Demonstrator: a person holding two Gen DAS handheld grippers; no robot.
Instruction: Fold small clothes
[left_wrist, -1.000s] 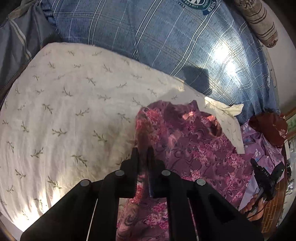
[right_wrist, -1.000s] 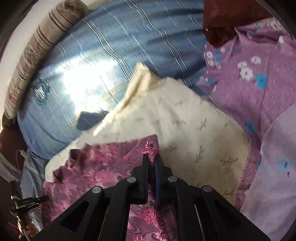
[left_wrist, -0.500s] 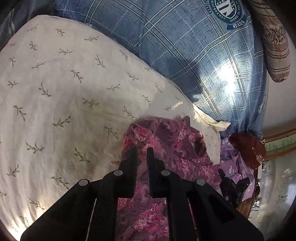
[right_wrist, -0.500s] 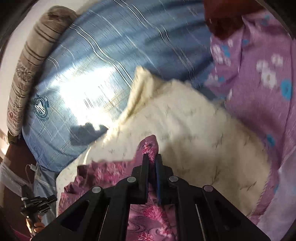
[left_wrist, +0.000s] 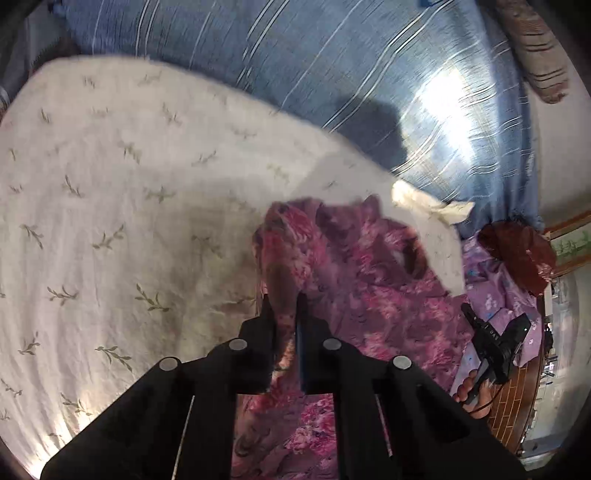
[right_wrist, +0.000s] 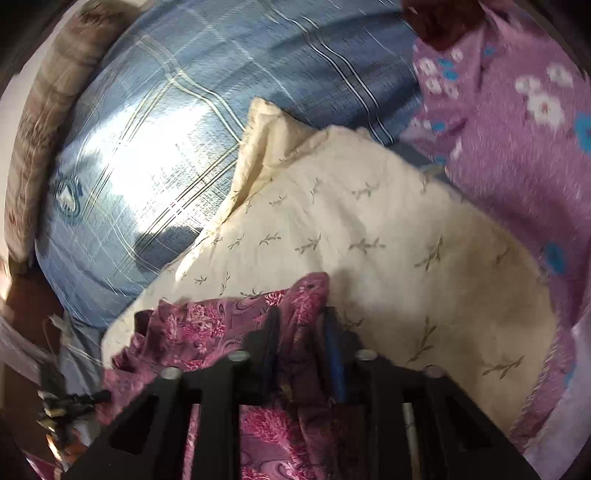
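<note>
Left jaws pinching magenta floral garment (left_wrist: 369, 280), right jaws parted, garment fold loose between them

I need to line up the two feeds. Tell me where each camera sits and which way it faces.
Left wrist: on the left tool, facing forward over the magenta garment on the cream cloth; the right tool and its hand show at right.
Right wrist: on the right tool, facing the same garment, with the fingers apart around its edge; the left tool shows at lower left.
Shared: garment, cream cloth, blue plaid bedding.
</note>
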